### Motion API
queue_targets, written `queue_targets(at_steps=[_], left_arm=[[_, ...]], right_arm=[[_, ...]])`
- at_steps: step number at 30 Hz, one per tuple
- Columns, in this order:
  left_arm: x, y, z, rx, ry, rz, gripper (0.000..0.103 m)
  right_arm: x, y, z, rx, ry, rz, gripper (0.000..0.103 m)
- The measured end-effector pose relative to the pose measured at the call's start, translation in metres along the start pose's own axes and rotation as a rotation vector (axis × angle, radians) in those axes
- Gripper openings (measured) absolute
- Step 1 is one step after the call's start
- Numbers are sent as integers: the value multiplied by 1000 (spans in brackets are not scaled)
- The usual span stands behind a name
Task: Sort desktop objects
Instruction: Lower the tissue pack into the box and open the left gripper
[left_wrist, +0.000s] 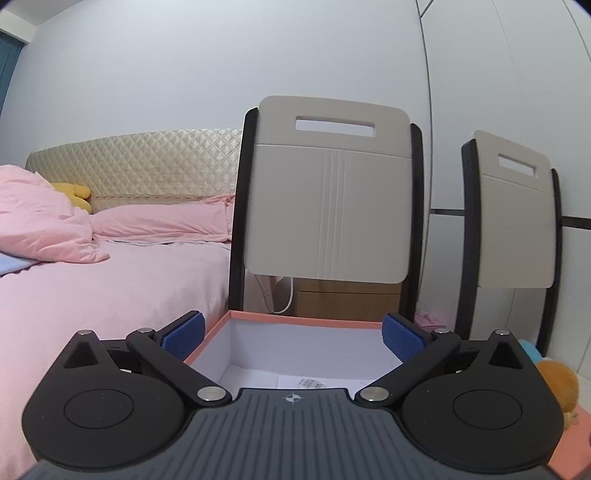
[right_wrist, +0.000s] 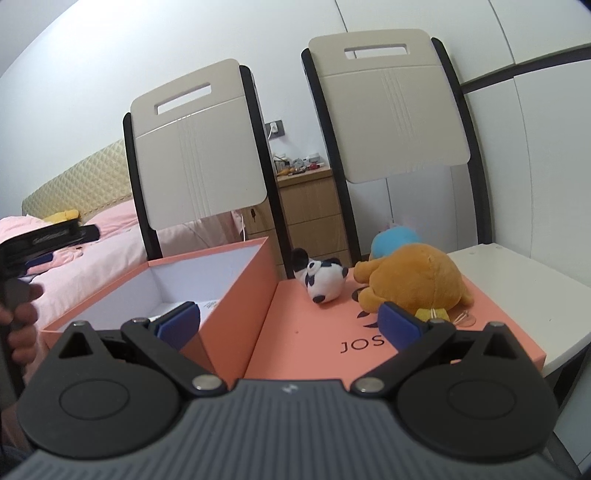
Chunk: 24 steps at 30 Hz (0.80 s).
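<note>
Filling the left-centre of the right wrist view, an open pink box (right_wrist: 236, 295) is standing beside its lid (right_wrist: 314, 332). On the lid, at centre right, an orange plush (right_wrist: 413, 280), a blue plush (right_wrist: 391, 240) and a small panda toy (right_wrist: 325, 280) are lying. The right gripper (right_wrist: 288, 325) is hovering wide open, holding nothing, as is the left gripper (left_wrist: 291, 336) over the box. Likely best: approaching the panda squarely, staying clear of the box wall at its left; open room lies above.

The blue plush toy (right_wrist: 393, 238) is mostly hidden behind the orange-brown plush bear (right_wrist: 413, 278). Printing on the salmon-pink cardboard lid (right_wrist: 314, 332) is cut short by the right hand-held gripper (right_wrist: 290, 325); small nightstand clutter (right_wrist: 295, 164) is unreadable.
</note>
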<state>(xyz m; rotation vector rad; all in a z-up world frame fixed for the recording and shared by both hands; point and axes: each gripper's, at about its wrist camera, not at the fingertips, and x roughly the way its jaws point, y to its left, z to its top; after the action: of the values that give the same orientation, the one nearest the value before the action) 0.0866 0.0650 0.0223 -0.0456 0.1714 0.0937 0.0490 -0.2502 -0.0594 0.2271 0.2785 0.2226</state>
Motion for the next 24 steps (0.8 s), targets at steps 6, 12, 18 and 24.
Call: queue_targets(at_steps=[6,12,18,24], left_arm=[[-20,2,-14,11,6,-15,103],[-40,5,-28,23,11,-31,103],[-43,12,-32,6,10,-29,103],[-41,18,-35,-19,17,-2,103]], right_arm=[[4,7,3,-12,-21,10,103],[9,15,13,-28,-73,23,103],[20,23,7,-51,-117,20,103],[29,26,2,-36,-139,36,103]])
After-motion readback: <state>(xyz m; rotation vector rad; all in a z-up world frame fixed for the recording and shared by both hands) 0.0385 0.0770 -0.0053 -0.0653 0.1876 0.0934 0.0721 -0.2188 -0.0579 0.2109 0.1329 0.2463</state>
